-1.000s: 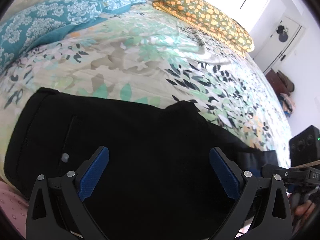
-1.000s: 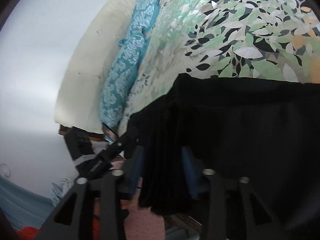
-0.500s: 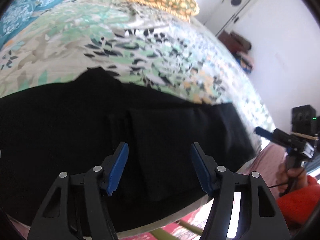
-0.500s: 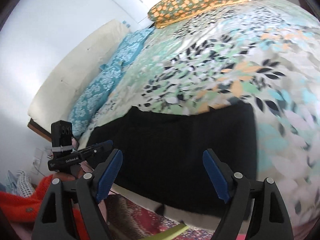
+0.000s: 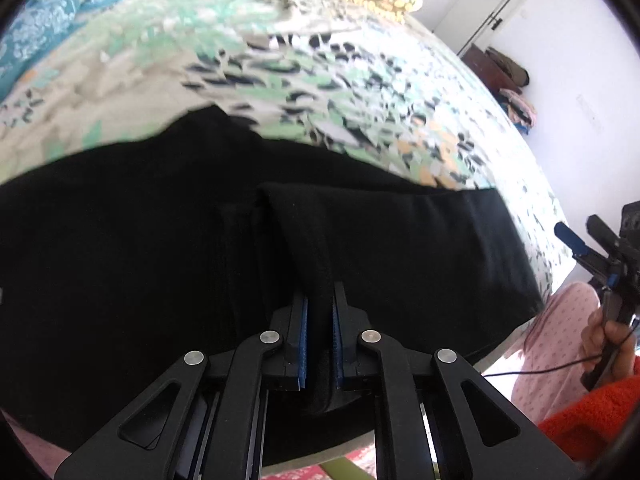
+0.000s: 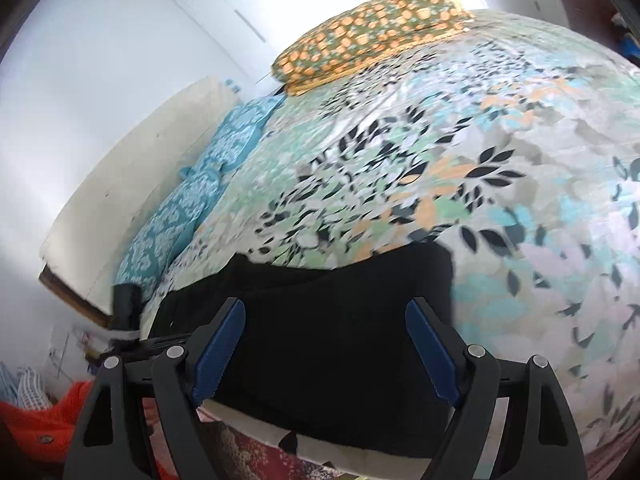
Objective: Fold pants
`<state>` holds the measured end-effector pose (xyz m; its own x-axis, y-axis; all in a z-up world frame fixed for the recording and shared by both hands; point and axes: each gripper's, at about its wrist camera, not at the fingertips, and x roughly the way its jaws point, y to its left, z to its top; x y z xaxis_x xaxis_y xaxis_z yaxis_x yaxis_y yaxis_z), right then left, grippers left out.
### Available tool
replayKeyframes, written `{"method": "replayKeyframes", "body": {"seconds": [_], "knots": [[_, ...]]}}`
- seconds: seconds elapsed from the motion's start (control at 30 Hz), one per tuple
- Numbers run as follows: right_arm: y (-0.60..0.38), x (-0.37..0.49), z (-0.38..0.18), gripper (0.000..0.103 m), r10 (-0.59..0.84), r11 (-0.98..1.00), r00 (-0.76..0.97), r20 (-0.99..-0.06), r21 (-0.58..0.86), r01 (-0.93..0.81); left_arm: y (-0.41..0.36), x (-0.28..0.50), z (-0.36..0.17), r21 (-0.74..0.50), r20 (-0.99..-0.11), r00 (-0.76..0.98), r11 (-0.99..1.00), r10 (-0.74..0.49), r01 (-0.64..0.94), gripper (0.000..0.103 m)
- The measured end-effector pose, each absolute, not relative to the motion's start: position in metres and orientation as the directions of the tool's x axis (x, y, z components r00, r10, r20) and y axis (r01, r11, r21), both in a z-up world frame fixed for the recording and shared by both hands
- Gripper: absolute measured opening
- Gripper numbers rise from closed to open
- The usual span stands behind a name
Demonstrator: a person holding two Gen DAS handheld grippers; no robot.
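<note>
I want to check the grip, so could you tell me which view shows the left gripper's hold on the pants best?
The left wrist view: the left gripper is shut on a raised fold of the black pants. The right wrist view shows only the pants lying flat; that grip is hidden.

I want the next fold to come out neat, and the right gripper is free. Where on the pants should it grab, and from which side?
Probably the near hem edge of the black pants, approached from the bed's foot side, below the open right gripper. That edge overhangs the floral bedspread, so a finger could slip under. The left gripper already pinches a ridge.
</note>
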<state>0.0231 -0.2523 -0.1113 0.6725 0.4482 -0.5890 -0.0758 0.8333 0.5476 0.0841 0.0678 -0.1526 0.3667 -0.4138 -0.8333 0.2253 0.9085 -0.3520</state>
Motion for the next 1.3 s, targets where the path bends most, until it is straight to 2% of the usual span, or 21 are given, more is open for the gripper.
{"method": "replayKeyframes", "body": {"seconds": [0.13, 0.2, 0.27, 0.3, 0.37, 0.43, 0.47, 0.6, 0.73, 0.77, 0.93, 1.03, 1.1, 1.17, 1.23, 1.3], "knots": [[-0.234, 0.034, -0.120, 0.082, 0.509, 0.833, 0.591, -0.625, 0.531, -0.155, 0.076, 0.087, -0.162, -0.325, -0.859, 0.344, 0.923, -0.380, 0.208, 0.009], [-0.211, 0.044, -0.153, 0.082, 0.532, 0.839, 0.455, -0.714, 0.516, -0.173, 0.073, 0.090, -0.176, -0.319, -0.877, 0.307, 0.926, -0.369, 0.203, 0.011], [-0.193, 0.051, -0.191, 0.083, 0.458, 0.889, 0.313, -0.832, 0.435, -0.144, 0.071, 0.089, -0.177, -0.296, -0.885, 0.306, 0.931, -0.351, 0.213, 0.016], [-0.191, 0.048, -0.187, 0.082, 0.439, 0.898, 0.341, -0.831, 0.410, -0.159, 0.072, 0.088, -0.174, -0.299, -0.882, 0.308, 0.929, -0.356, 0.217, 0.017], [-0.194, 0.049, -0.167, 0.082, 0.489, 0.872, 0.358, -0.795, 0.458, -0.173, 0.080, 0.084, -0.167, -0.301, -0.877, 0.324, 0.931, -0.356, 0.207, 0.030], [-0.205, 0.051, -0.143, 0.082, 0.545, 0.834, 0.419, -0.726, 0.519, -0.187, 0.089, 0.081, -0.158, -0.300, -0.865, 0.365, 0.938, -0.343, 0.172, 0.067], [-0.210, 0.056, -0.133, 0.082, 0.555, 0.826, 0.442, -0.705, 0.531, -0.191, 0.097, 0.080, -0.152, -0.308, -0.851, 0.399, 0.940, -0.342, 0.148, 0.071], [-0.237, 0.102, -0.129, 0.082, 0.582, 0.786, 0.466, -0.667, 0.609, -0.110, 0.114, 0.087, -0.139, -0.358, -0.804, 0.474, 0.928, -0.360, 0.098, 0.072], [-0.260, 0.146, -0.198, 0.082, 0.587, 0.742, 0.348, -0.731, 0.658, 0.130, 0.111, 0.088, -0.139, -0.349, -0.799, 0.488, 0.932, -0.351, 0.100, 0.072], [-0.262, 0.146, -0.204, 0.078, 0.587, 0.733, 0.354, -0.728, 0.664, 0.150, 0.111, 0.087, -0.138, -0.336, -0.802, 0.490, 0.936, -0.341, 0.102, 0.072], [-0.269, 0.115, -0.160, 0.078, 0.615, 0.690, 0.467, -0.635, 0.721, 0.072, 0.108, 0.078, -0.126, -0.357, -0.757, 0.530, 0.921, -0.383, 0.156, 0.072], [-0.265, 0.084, -0.147, 0.081, 0.687, 0.625, 0.425, -0.589, 0.778, 0.067, 0.092, 0.080, -0.123, -0.402, -0.722, 0.515, 0.886, -0.462, 0.231, 0.074], [-0.258, 0.067, -0.152, 0.083, 0.727, 0.597, 0.356, -0.587, 0.797, 0.094, 0.079, 0.083, -0.130, -0.420, -0.738, 0.461, 0.870, -0.493, 0.258, 0.074], [-0.251, 0.050, -0.170, 0.083, 0.713, 0.619, 0.305, -0.631, 0.771, 0.147, 0.065, 0.086, -0.146, -0.402, -0.785, 0.392, 0.876, -0.479, 0.267, 0.074], [-0.251, 0.041, -0.195, 0.083, 0.683, 0.651, 0.267, -0.680, 0.733, 0.199, 0.051, 0.089, -0.167, -0.325, -0.857, 0.325, 0.909, -0.399, 0.259, 0.074], [-0.254, 0.036, -0.206, 0.082, 0.693, 0.616, 0.320, -0.646, 0.761, 0.203, 0.046, 0.088, -0.180, -0.254, -0.891, 0.311, 0.930, -0.332, 0.265, 0.074]]}}
